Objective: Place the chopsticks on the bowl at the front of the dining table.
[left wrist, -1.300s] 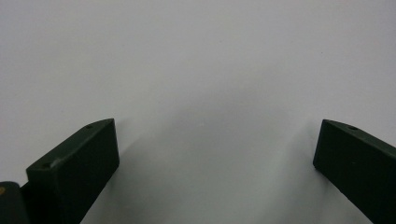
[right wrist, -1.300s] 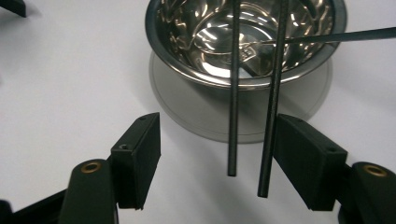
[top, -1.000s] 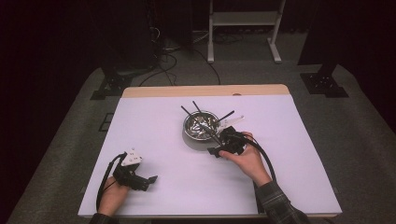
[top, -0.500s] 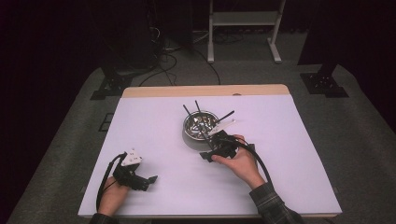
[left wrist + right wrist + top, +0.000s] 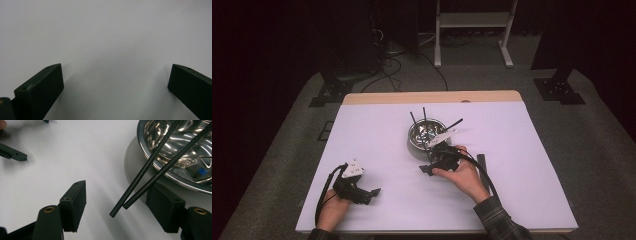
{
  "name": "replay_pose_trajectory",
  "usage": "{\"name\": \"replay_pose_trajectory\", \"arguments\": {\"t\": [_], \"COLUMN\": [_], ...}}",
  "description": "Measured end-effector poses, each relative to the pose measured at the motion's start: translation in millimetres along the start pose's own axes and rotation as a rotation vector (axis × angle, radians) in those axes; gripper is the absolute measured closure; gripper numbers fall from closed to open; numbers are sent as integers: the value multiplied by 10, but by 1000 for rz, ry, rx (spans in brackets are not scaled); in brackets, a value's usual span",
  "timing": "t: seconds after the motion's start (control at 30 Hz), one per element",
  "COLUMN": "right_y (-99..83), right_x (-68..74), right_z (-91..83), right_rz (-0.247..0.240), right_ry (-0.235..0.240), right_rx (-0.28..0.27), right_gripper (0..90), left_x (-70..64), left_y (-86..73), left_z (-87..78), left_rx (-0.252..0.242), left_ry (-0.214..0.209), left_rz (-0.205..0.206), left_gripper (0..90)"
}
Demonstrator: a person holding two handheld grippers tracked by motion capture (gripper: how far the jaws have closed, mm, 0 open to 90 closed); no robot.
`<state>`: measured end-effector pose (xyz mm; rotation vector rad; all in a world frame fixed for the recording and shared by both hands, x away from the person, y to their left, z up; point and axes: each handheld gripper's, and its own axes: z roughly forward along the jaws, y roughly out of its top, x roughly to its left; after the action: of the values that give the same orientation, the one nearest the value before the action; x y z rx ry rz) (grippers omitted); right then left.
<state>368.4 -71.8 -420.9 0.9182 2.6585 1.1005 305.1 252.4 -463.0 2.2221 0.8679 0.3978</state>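
A shiny metal bowl stands mid-table with several thin black sticks poking out of it. My right gripper sits at the bowl's near edge, pointing left. In the right gripper view that gripper is open, and the ends of two black sticks slant down from the bowl's rim into the gap without touching either jaw. My left gripper rests at the front left, far from the bowl. It stands wide open over bare white table.
The white tabletop has a wooden strip along its far edge. A dark strip lies on the table just right of my right hand. One jaw of the left gripper appears in the right gripper view.
My right hand and gripper have slid left and toward me, from the bowl's right side to its near edge. The left gripper has stayed put.
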Motion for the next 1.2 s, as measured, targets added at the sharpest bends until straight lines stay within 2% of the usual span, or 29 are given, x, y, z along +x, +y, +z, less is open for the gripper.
{"name": "replay_pose_trajectory", "arguments": {"t": [0.17,0.47,0.73,1.0,1.2], "right_y": [17,123,325,559,727], "right_x": [-3,-79,-155,-266,-366], "right_z": [-20,-157,-228,-193,-148], "right_rz": [-3,15,25,47,76], "right_ry": [-8,-34,-66,-95,-139], "right_rx": [-5,-37,-67,-73,-81], "right_gripper": [316,316,310,281,239], "left_x": [0,1,0,0,2], "left_y": [0,1,0,0,0], "left_z": [0,1,0,0,0], "left_rx": [0,-1,0,1,0], "left_ry": [0,1,0,-1,0], "left_rz": [0,0,-1,-1,1], "left_gripper": [0,0,0,0,0]}}
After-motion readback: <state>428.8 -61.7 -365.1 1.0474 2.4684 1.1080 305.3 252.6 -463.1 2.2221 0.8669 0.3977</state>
